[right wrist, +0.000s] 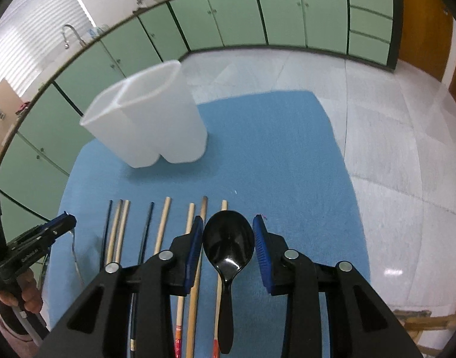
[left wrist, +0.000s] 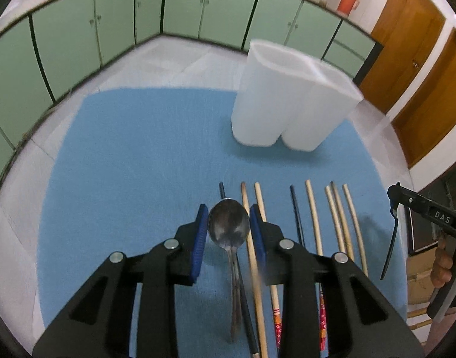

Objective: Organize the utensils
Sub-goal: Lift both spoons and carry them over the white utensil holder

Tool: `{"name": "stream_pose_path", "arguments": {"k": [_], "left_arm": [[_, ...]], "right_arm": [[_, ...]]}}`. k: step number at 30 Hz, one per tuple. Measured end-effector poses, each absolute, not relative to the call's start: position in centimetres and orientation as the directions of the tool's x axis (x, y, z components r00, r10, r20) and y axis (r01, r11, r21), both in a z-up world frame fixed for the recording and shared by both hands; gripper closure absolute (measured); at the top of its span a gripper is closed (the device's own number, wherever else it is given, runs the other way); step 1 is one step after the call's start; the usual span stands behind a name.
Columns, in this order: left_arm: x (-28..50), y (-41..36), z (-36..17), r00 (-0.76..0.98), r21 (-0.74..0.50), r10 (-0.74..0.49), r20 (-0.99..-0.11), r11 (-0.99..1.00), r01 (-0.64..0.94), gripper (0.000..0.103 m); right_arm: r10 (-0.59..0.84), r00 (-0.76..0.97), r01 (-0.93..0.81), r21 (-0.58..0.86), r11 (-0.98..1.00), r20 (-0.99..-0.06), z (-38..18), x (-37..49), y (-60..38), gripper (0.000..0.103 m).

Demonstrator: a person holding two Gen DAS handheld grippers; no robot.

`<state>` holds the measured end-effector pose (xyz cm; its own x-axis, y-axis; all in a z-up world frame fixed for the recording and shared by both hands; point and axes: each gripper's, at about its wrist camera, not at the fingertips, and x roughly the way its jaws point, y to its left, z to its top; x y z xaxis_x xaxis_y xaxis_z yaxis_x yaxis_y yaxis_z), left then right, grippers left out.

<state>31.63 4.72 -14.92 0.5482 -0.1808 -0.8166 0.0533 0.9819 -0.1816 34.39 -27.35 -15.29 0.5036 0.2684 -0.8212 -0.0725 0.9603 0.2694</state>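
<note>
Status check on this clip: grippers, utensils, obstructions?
Left gripper shut on metal spoon. Right gripper shut on black spoon. Chopsticks on blue mat. White holder unobstructed.

right gripper (right wrist: 228, 238): bottom centre of the frame, blue pads clamped on either side of the bowl of a black spoon (right wrist: 228, 246), its handle running down toward the bottom edge
chopsticks (right wrist: 163, 226): row of pale and dark sticks lying side by side, lower left of centre
holder (right wrist: 156, 125): white, two compartments, upright, upper left
mat (right wrist: 287, 164): blue, under everything
left gripper (right wrist: 62, 223): left edge, held in a hand (right wrist: 27, 295)
</note>
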Motion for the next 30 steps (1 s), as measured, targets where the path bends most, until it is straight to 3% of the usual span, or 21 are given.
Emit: {"name": "stream_pose_path", "arguments": {"k": [18, 30], "left_arm": [[28.1, 6.7, -9.4, 0.736, -0.227, -0.18, -0.653, 0.973, 0.036, 0.076], [29.9, 5.2, -2.2, 0.831, -0.241, -0.212, -0.514, 0.966, 0.097, 0.076]], "right_arm": [[0.296, 0.682, -0.174, 0.245, 0.954, -0.669, -8.0, 31.3, -26.1, 0.07], [0.315, 0.79, -0.211, 0.248, 0.945, -0.527, -3.4, 34.3, -24.7, 0.07]]}}
